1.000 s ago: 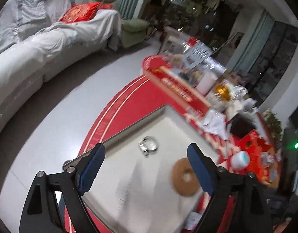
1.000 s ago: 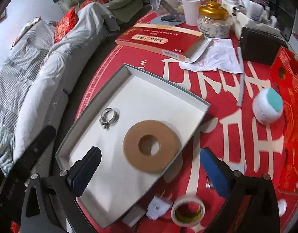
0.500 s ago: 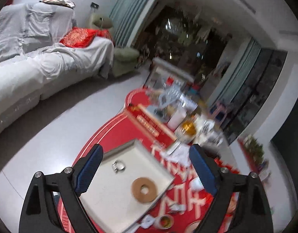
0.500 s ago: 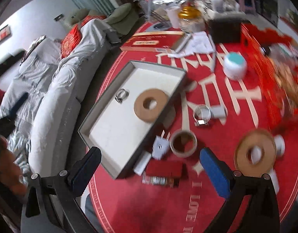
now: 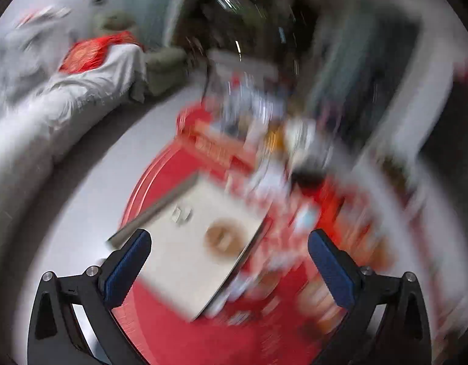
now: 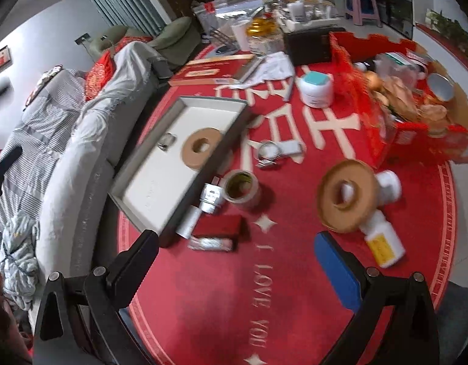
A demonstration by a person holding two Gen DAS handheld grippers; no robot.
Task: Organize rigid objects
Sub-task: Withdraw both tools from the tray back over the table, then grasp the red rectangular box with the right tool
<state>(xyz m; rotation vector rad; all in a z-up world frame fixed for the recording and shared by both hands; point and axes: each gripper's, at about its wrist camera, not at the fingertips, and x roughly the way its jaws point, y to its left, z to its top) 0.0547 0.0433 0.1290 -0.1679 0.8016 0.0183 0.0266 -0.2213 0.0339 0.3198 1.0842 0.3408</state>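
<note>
- Two items already lie inside the white tray point(image 6: 185, 105): a cardboard ring point(image 6: 201, 147) and a small metal clamp point(image 6: 166, 140)
- Several more sit outside the tray on its right: a tape roll point(image 6: 241, 187), a second clamp point(image 6: 267, 152), a larger cardboard ring point(image 6: 346, 196)
- Right gripper point(image 6: 237, 260) hangs above the tray's near corner, jaws spread wide, empty
- Left gripper point(image 5: 229, 248) is likewise apart and empty; its view is badly smeared
- Risk: a hasty reach could knock the tape roll or nudge the tray off the table edge

We read "I LOVE YOU" in pale letters on the red tablecloth point(image 6: 294, 289); its large white Chinese characters and the red box point(image 6: 209, 70) label stay illegible.
</note>
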